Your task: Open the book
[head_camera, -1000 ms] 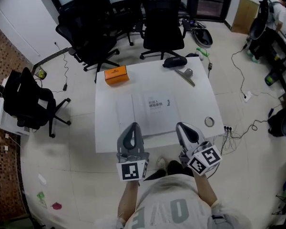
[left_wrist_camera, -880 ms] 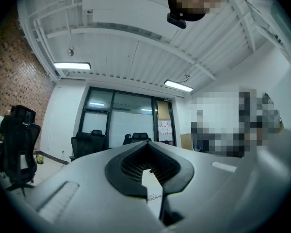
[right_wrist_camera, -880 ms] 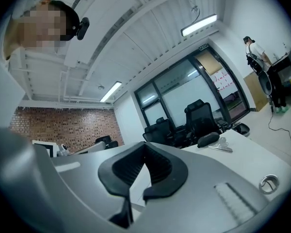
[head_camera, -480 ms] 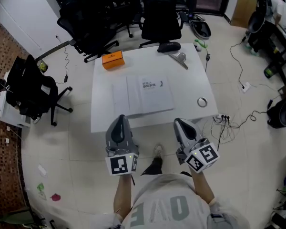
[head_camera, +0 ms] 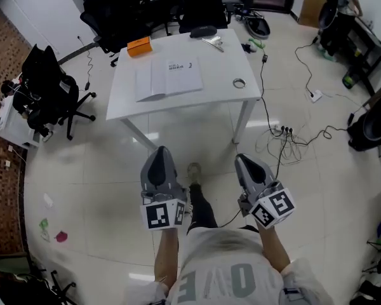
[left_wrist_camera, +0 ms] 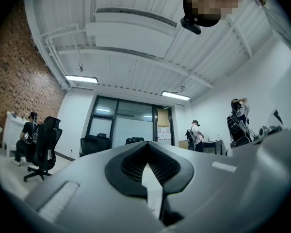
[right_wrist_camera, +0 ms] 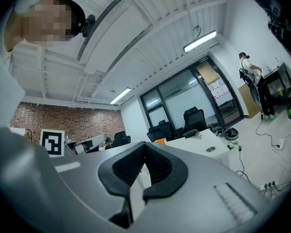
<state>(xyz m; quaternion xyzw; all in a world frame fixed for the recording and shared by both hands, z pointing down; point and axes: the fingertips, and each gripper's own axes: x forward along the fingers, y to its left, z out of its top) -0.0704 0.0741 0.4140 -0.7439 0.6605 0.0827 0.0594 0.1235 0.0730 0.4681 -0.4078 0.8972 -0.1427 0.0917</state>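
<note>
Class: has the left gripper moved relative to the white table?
Yes. The left gripper has drawn back from the table: earlier over its near edge, now over the floor.

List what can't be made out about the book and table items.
- Book print: head view, too small to read.
- Book pages: right gripper view, table seen nearly edge-on, pages indiscernible.
- Left gripper view: no table; left gripper body fills lower frame.
- Grey item by black case: head view, too small to identify.
</note>
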